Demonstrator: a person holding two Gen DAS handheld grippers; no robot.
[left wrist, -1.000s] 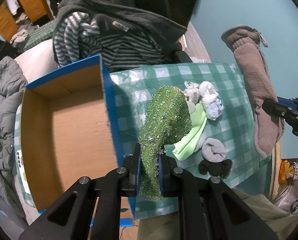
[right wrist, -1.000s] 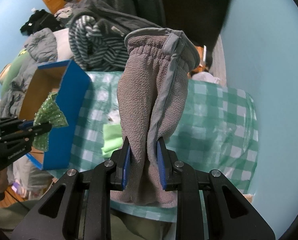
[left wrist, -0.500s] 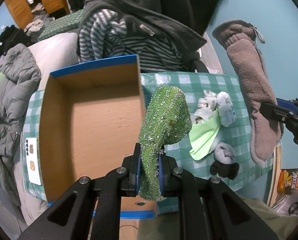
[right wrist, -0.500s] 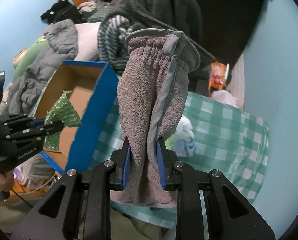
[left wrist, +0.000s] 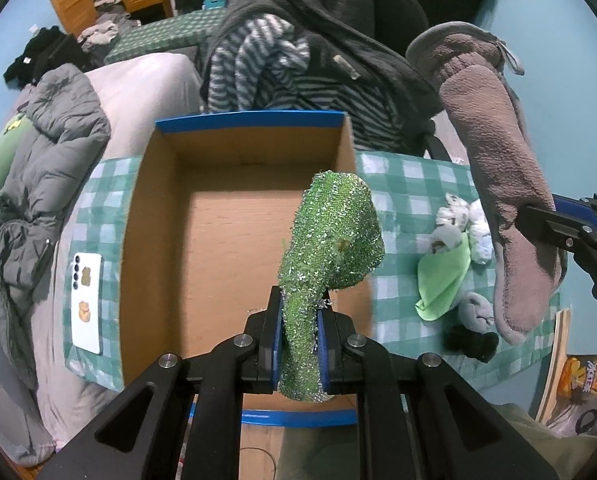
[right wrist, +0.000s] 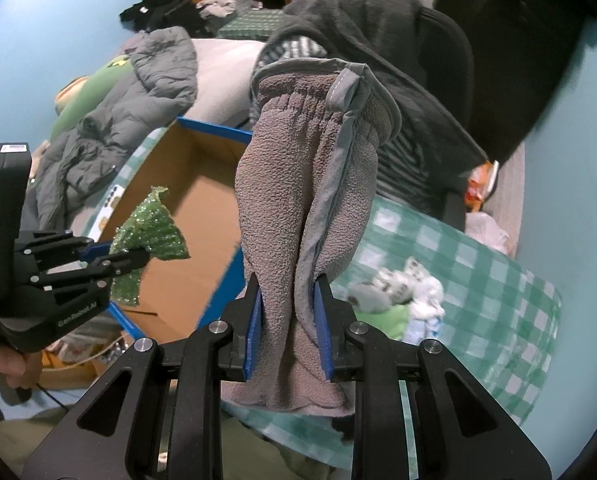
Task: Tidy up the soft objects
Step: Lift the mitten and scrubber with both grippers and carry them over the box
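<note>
- Your left gripper [left wrist: 298,344] jaws pinch a sparkly green cloth [left wrist: 330,248] hanging over the open box [left wrist: 234,248].
- Your right gripper [right wrist: 288,320] jaws pinch a fuzzy grey mitten [right wrist: 298,200], cuff up.

A table under a green-and-white checked cloth [left wrist: 410,184] carries everything. In the left wrist view an open cardboard box [left wrist: 226,240] with blue edges stands on it at the centre. At nine o'clock from the box a white phone [left wrist: 87,302] lies flat on the cloth, just beside the box wall. At three o'clock sits a loose heap: pale rolled socks [left wrist: 464,224], a light green cloth [left wrist: 442,280] touching them, then a grey sock [left wrist: 476,312] and a black one [left wrist: 470,342] toward five o'clock.
</note>
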